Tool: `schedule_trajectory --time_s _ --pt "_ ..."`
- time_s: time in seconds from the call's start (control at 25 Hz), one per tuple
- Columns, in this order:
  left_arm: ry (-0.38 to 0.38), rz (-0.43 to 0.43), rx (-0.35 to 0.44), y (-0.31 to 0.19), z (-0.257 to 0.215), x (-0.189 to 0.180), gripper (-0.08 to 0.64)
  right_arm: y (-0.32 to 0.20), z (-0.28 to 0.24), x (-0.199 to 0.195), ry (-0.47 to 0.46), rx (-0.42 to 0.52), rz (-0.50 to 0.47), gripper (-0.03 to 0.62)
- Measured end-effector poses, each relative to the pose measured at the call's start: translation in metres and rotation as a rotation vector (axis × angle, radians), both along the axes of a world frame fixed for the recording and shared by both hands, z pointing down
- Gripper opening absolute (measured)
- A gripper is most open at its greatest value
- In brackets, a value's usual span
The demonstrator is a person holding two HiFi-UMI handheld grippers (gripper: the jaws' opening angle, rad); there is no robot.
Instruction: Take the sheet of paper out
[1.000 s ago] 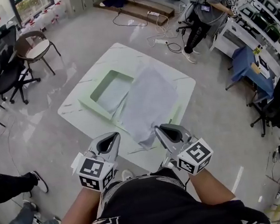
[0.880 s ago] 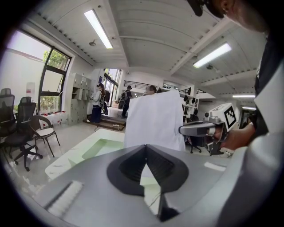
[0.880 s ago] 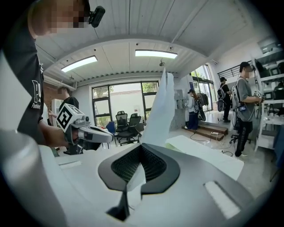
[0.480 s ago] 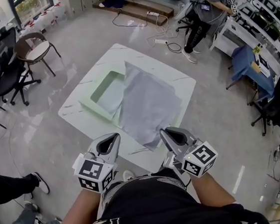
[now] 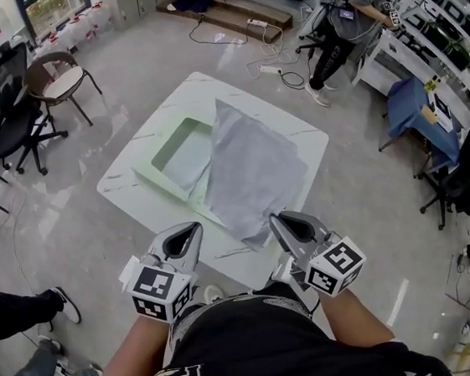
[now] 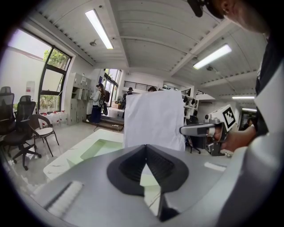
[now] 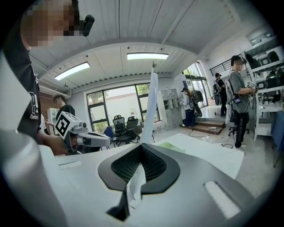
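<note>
Grey floor (image 5: 72, 235) fills the head view, with a white tabletop (image 5: 134, 190) at its centre. Above the tabletop's right half stands the sheet of paper (image 5: 254, 172), raised and slanting, its lower corner pinched between the jaws of the right tool (image 5: 281, 221) at lower centre. A shallow green tray (image 5: 159, 176) lies left of the sheet, partly covered by it. The left tool (image 5: 188, 235), just left of lower centre, is clenched on nothing, clear of the paper.

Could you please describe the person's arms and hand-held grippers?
The left hand-held gripper and right hand-held gripper are silver-grey and tapered, each with a white cube of black square markers. Forearms are bare below a black top with white lettering.
</note>
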State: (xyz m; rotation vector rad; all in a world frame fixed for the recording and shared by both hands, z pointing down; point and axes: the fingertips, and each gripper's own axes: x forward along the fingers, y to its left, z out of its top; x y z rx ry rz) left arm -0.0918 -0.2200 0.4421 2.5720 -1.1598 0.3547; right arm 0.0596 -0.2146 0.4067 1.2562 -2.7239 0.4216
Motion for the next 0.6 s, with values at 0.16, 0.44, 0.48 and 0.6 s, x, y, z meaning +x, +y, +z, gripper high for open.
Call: schedule_trajectory --time_s 0.16,0.44,0.48,0.6 --pt "0.003 -0.004 0.001 -0.0012 0.0010 -0.0021 0.057 -0.0016 0.0018 -0.0004 0.003 0.001 0.001 0.001" --pt "0.002 -0.005 0.004 0.0027 -0.0013 -0.0010 0.057 0.0017 0.0025 0.0017 0.007 0.000 -0.002 0.001" --pt "0.001 -0.004 0.004 0.0027 -0.0010 -0.0013 0.057 0.0014 0.0030 0.0013 0.008 -0.001 -0.003 0.002" --pt "0.002 -0.007 0.005 0.0022 0.0001 -0.0026 0.057 0.0001 0.0053 -0.0005 0.012 -0.005 -0.008 0.000"
